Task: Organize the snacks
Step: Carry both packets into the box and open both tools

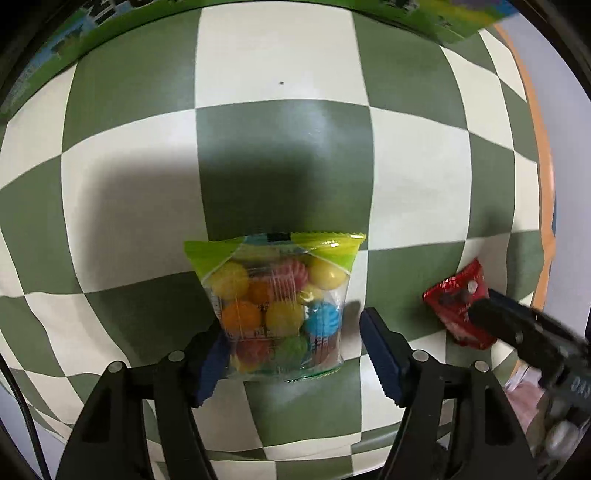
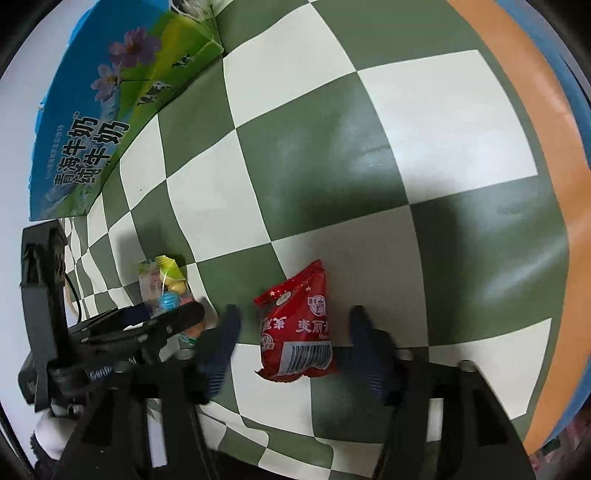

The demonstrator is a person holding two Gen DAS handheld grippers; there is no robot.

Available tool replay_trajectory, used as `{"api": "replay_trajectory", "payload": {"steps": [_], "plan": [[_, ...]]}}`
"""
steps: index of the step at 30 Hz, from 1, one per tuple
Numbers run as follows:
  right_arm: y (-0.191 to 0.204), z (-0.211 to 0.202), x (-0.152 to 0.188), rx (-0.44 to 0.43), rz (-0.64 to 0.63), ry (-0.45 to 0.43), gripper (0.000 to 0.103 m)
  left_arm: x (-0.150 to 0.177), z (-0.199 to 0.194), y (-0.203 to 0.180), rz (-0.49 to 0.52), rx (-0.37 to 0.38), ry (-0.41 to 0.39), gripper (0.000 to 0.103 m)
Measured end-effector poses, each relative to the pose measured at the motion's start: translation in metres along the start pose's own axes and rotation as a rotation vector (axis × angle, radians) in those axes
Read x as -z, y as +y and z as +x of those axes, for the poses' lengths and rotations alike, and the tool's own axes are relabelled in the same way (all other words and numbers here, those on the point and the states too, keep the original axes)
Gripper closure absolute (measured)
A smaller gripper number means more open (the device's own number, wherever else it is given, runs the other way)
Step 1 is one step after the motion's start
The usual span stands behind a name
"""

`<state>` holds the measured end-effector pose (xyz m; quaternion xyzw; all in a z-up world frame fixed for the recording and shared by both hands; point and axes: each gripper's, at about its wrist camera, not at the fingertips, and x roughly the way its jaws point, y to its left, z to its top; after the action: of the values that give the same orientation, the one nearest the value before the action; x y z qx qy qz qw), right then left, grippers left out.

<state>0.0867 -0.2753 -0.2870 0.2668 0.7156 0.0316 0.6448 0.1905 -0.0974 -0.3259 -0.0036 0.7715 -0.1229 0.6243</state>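
Note:
A clear bag of coloured candy balls with a lime-green top (image 1: 280,306) lies on the green-and-white checked cloth (image 1: 280,66). My left gripper (image 1: 291,350) is open, its blue pads on either side of the bag's lower half. A red snack packet (image 2: 299,332) lies to the right. My right gripper (image 2: 291,343) is open around that packet. The red packet (image 1: 458,306) and right gripper also show at the right edge of the left wrist view. The candy bag (image 2: 166,291) and left gripper show at the left of the right wrist view.
A blue-and-green milk carton box (image 2: 103,118) stands at the far left of the cloth; it also shows along the top of the left wrist view (image 1: 436,22). The orange table edge (image 2: 535,122) runs along the right side.

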Motion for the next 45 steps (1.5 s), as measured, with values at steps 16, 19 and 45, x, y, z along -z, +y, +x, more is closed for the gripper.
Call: {"api": "replay_trajectory", "payload": {"steps": [16, 19, 45], "plan": [[0.038, 0.037, 0.018, 0.060, -0.111, -0.013, 0.040, 0.040, -0.003, -0.007, -0.021, -0.063, -0.082, 0.050], [0.043, 0.040, 0.018, 0.103, -0.132, -0.036, 0.055, 0.035, -0.011, 0.005, -0.023, -0.066, -0.085, 0.054], [0.119, -0.068, 0.008, -0.006, -0.286, -0.293, 0.065, 0.036, -0.175, 0.018, 0.033, 0.069, -0.314, 0.055]]}}
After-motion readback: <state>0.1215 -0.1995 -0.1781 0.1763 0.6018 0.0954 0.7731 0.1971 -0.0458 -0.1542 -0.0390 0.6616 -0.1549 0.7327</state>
